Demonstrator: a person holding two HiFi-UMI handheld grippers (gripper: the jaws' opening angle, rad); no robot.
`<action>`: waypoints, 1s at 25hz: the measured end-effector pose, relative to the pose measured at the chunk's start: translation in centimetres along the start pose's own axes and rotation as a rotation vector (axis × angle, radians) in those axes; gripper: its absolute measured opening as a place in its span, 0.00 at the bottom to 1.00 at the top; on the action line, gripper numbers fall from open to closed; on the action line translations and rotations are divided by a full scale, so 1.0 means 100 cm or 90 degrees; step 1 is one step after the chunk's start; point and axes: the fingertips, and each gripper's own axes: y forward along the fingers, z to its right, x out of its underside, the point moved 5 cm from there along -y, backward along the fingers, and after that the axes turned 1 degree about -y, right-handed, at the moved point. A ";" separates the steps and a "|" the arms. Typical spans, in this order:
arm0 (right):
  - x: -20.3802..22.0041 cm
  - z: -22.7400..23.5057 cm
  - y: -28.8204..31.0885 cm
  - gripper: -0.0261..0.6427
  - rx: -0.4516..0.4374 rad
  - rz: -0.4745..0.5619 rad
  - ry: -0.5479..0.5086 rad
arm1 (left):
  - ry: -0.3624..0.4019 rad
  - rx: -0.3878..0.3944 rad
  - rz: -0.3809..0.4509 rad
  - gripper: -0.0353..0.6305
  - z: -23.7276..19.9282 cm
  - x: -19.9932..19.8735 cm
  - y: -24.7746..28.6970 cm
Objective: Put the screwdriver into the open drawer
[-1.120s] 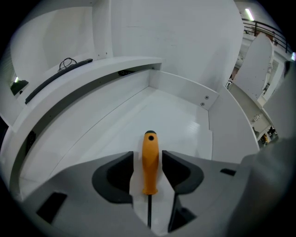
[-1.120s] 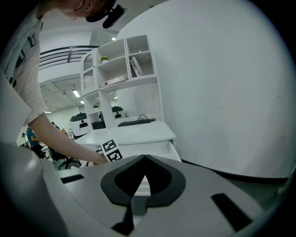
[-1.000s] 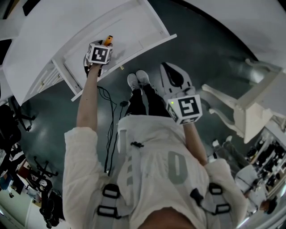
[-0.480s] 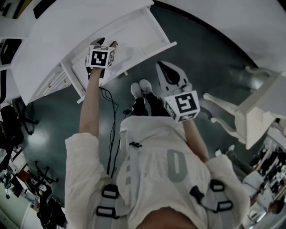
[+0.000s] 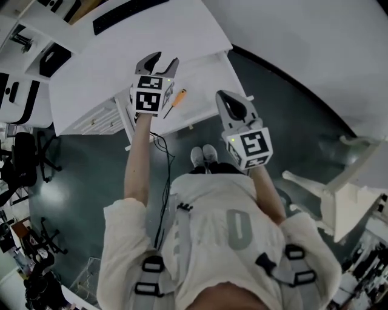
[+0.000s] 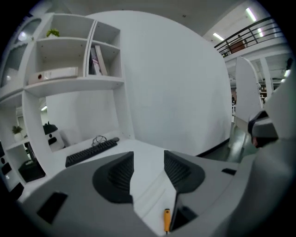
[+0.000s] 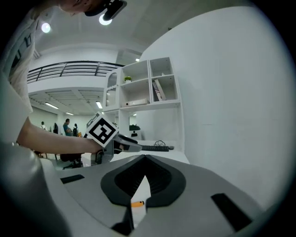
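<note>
screwdriver (image 5: 176,100): lying in drawer (image 5: 206,85) (orange handle) | left claw (image 5: 162,59): just opened, empty

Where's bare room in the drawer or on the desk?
Drawer: bare right of the screwdriver in the head view. Desk: broad bare strip between keyboard and drawer. Crowded: dark items at the left end.

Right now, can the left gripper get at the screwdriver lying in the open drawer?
Probably yes. The left gripper, its jaws just opened and empty, is up above the drawer, and the screwdriver lies uncovered on the drawer floor with nothing between them.
</note>
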 end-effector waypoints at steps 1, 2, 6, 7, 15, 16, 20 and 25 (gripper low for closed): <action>-0.004 0.000 0.002 0.03 -0.008 0.010 -0.008 | 0.003 -0.013 0.029 0.35 0.000 -0.013 -0.012; -0.008 0.000 0.004 0.03 -0.016 0.021 -0.019 | 0.004 -0.027 0.060 0.34 -0.001 -0.025 -0.025; -0.027 -0.008 0.013 0.03 -0.043 0.049 -0.031 | -0.022 -0.078 0.171 0.29 -0.006 -0.065 -0.084; -0.030 -0.011 0.016 0.03 -0.048 0.058 -0.033 | -0.038 -0.086 0.194 0.29 -0.008 -0.070 -0.098; -0.055 -0.041 0.032 0.03 -0.092 0.114 -0.001 | -0.110 -0.288 0.377 0.09 -0.011 -0.051 -0.204; -0.057 -0.044 0.032 0.03 -0.098 0.120 0.004 | -0.112 -0.298 0.385 0.08 -0.006 -0.043 -0.212; -0.061 -0.051 0.031 0.03 -0.108 0.125 -0.002 | -0.139 -0.348 0.399 0.08 0.008 -0.019 -0.235; -0.056 -0.051 0.028 0.03 -0.097 0.121 -0.017 | -0.145 -0.405 0.370 0.06 0.024 0.008 -0.243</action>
